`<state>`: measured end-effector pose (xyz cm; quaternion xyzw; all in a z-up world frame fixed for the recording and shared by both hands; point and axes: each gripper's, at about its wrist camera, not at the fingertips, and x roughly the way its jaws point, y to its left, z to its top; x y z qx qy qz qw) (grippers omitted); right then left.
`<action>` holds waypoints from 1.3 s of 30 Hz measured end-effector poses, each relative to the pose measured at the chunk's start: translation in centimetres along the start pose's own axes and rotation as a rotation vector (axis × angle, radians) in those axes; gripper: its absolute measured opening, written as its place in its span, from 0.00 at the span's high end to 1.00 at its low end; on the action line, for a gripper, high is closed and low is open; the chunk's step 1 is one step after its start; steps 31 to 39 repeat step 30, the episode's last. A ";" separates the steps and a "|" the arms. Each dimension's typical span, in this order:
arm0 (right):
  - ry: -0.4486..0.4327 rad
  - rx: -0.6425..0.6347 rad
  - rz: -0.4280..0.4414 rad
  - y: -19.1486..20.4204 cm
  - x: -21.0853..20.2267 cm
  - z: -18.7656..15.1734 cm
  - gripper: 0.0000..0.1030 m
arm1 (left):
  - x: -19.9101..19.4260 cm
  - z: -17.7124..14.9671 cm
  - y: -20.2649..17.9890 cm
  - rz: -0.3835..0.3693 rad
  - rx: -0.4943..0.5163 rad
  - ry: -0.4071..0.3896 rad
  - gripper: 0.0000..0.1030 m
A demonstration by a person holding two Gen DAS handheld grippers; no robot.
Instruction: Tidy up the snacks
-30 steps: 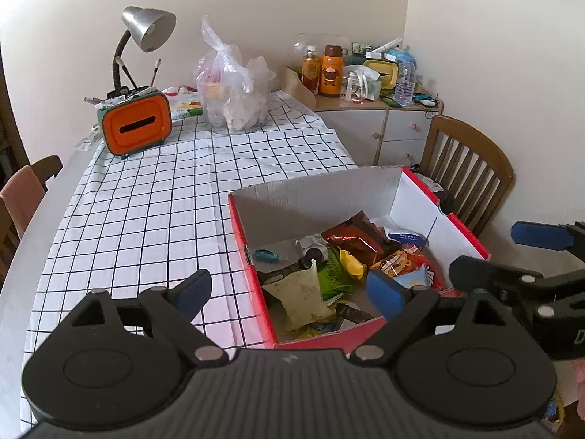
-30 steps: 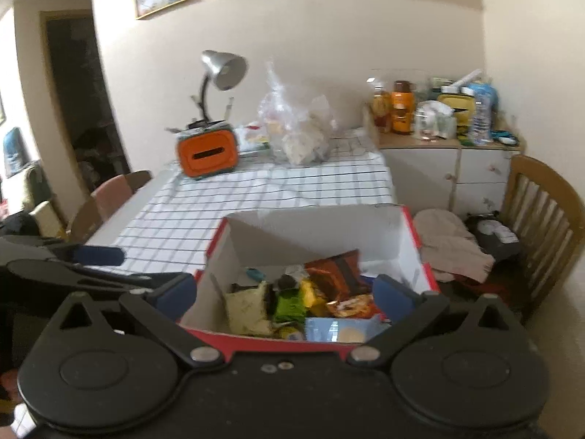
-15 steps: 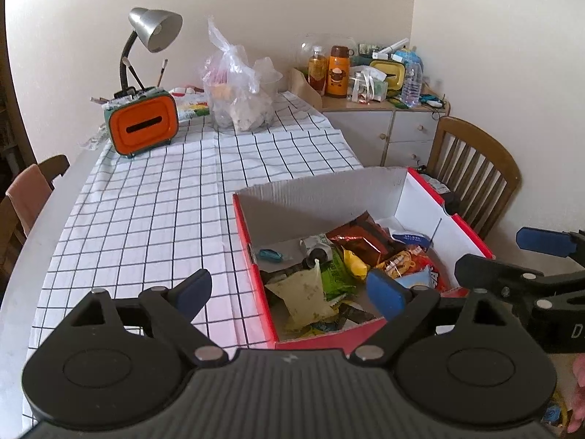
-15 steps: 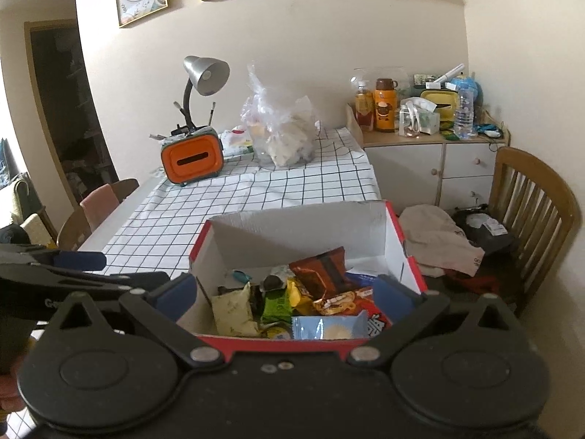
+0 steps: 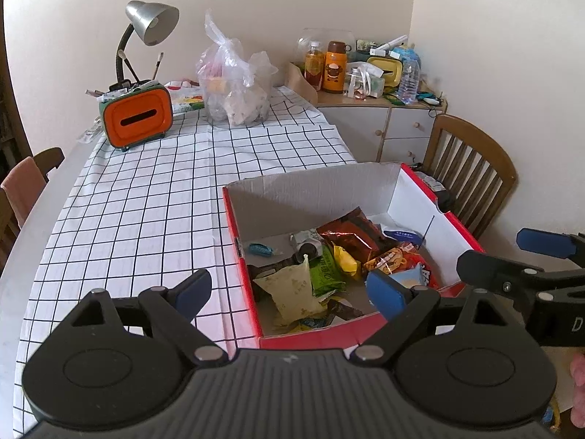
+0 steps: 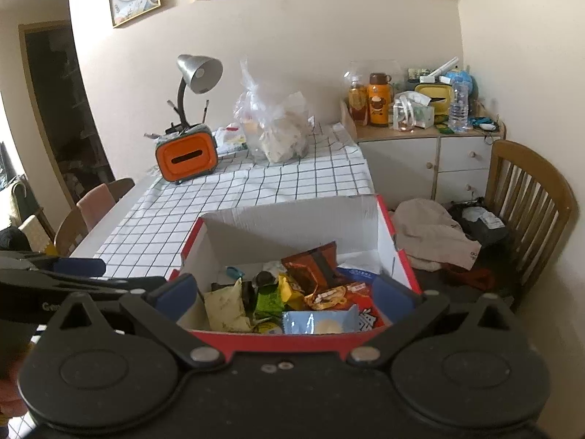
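Both tongs agape, snack box below

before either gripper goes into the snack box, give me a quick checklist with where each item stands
1. left gripper open and empty: ok.
2. right gripper open and empty: ok.
3. Red box open on top, on the checked tablecloth: ok.
4. Snacks loose and reachable: the pale yellow packet and brown foil packet lie on top: ok.
5. Snacks sorted: not ok, they lie jumbled and overlapping.
6. Where sorted snacks should go: cannot tell.
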<state>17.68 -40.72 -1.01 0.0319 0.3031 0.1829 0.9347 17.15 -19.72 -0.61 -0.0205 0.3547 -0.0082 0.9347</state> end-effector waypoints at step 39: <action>0.042 0.041 -0.035 -2.6 -0.9 -2.3 0.01 | 0.8 -1.7 -3.5 -0.038 0.049 0.057 0.10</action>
